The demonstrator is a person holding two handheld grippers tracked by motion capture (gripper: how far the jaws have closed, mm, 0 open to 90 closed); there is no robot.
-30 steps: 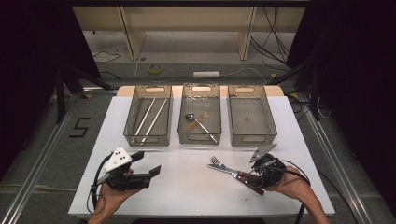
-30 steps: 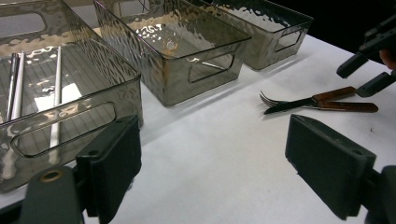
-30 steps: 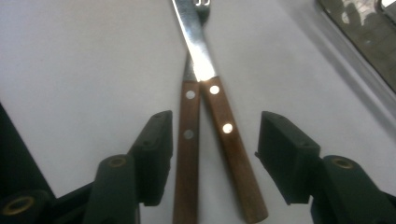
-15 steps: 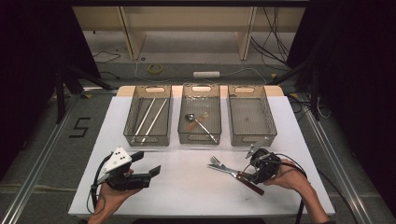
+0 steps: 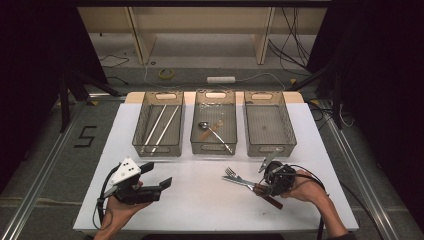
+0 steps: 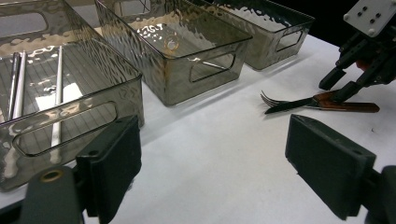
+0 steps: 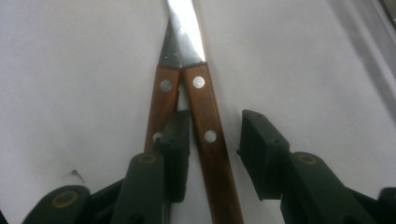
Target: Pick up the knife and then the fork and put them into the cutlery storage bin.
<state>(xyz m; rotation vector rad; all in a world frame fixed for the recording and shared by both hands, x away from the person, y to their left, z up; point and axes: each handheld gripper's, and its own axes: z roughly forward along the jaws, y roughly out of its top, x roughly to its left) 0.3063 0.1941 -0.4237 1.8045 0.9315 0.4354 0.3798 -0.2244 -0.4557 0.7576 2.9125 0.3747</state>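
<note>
A knife [image 5: 239, 181] and a fork [image 5: 230, 173], both with wooden handles, lie side by side on the white table [image 5: 200, 210] at the front right. My right gripper [image 5: 259, 188] is down over their handles and open. In the right gripper view its jaws [image 7: 218, 137] straddle the right-hand handle [image 7: 205, 121], which leads to a bright blade; the left jaw sits between the two handles and a gap shows by the right jaw. My left gripper [image 5: 159, 173] hovers at the front left, open and empty [image 6: 219, 158]. From there I see the fork [image 6: 270, 99] and the right gripper [image 6: 337, 88].
Three clear bins stand in a row at mid-table. The left bin [image 5: 158, 149] holds two long metal sticks [image 5: 161, 125], the middle bin [image 5: 214, 148] holds a spoon [image 5: 205, 125], and the right bin [image 5: 270, 148] looks empty. White table surface lies between the grippers.
My right gripper has shifted slightly left and settled onto the knife and fork handles. The left gripper has stayed put.
</note>
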